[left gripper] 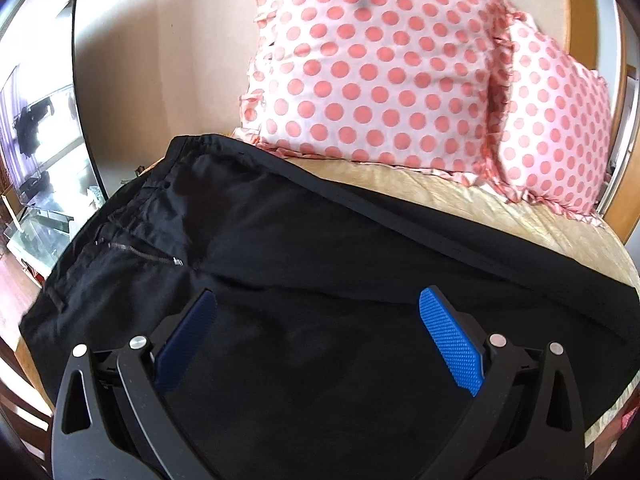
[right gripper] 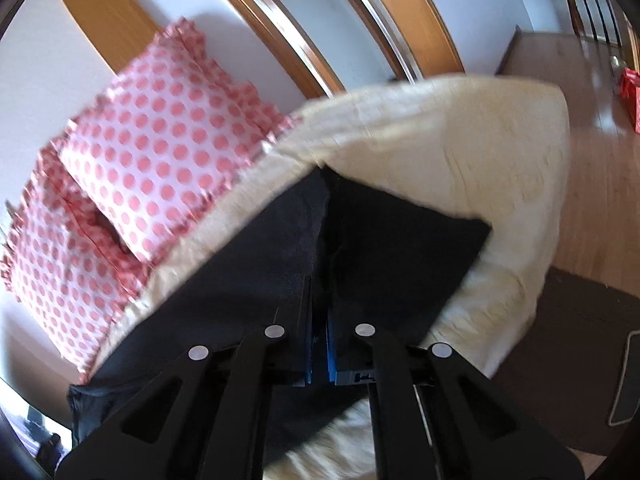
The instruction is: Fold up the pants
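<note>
Black pants (left gripper: 304,240) lie spread on a beige bed cover, waistband and zipper (left gripper: 140,254) at the left, legs running to the right. My left gripper (left gripper: 318,308) is open, its blue pads (left gripper: 450,340) wide apart just above the pants near the crotch. In the right wrist view the leg end of the pants (right gripper: 248,260) is pinched between the blue pads of my right gripper (right gripper: 320,280), which is shut on the fabric. The cloth rises in a ridge at the jaws and hides the fingertips.
Two pink polka-dot pillows (left gripper: 372,68) (right gripper: 160,160) lean against the wall behind the pants. The beige bed cover (right gripper: 460,152) ends at an edge on the right, with wooden floor (right gripper: 592,140) and a dark mat (right gripper: 580,340) beyond. A glass table (left gripper: 40,220) stands to the left.
</note>
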`<state>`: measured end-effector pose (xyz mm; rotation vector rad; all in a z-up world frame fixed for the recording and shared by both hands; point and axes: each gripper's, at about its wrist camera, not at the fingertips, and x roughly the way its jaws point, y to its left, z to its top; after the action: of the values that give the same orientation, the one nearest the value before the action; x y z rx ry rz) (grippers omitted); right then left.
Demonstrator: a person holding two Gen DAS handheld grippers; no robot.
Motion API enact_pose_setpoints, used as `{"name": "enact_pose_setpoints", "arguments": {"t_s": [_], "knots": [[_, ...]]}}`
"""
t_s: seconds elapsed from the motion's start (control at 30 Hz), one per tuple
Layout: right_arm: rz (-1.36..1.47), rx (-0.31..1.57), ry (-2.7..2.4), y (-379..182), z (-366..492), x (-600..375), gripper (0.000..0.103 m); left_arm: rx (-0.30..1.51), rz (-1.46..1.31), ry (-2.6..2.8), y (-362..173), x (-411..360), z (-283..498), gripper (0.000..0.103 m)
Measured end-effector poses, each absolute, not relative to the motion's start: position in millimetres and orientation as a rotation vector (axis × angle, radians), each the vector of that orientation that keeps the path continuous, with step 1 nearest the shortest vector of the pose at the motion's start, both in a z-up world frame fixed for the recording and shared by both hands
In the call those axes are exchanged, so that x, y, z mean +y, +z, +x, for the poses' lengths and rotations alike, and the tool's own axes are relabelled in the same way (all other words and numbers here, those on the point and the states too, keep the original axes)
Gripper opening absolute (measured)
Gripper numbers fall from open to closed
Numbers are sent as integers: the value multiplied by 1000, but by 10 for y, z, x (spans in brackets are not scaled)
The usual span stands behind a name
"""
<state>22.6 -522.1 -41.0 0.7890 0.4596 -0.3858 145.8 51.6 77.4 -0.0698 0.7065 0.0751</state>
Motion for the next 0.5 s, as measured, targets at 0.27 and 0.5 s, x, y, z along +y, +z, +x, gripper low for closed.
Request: {"name": "enact_pose_setpoints", "arguments": {"t_s": [0.27,0.5], "knots": [[674,499,-411,-424,351,-5149,5,755,-280,-2,970,1142,2503,101],[647,512,-393,-410,366,-5158,5,918,-332,117,791,1400,3723,83]]}}
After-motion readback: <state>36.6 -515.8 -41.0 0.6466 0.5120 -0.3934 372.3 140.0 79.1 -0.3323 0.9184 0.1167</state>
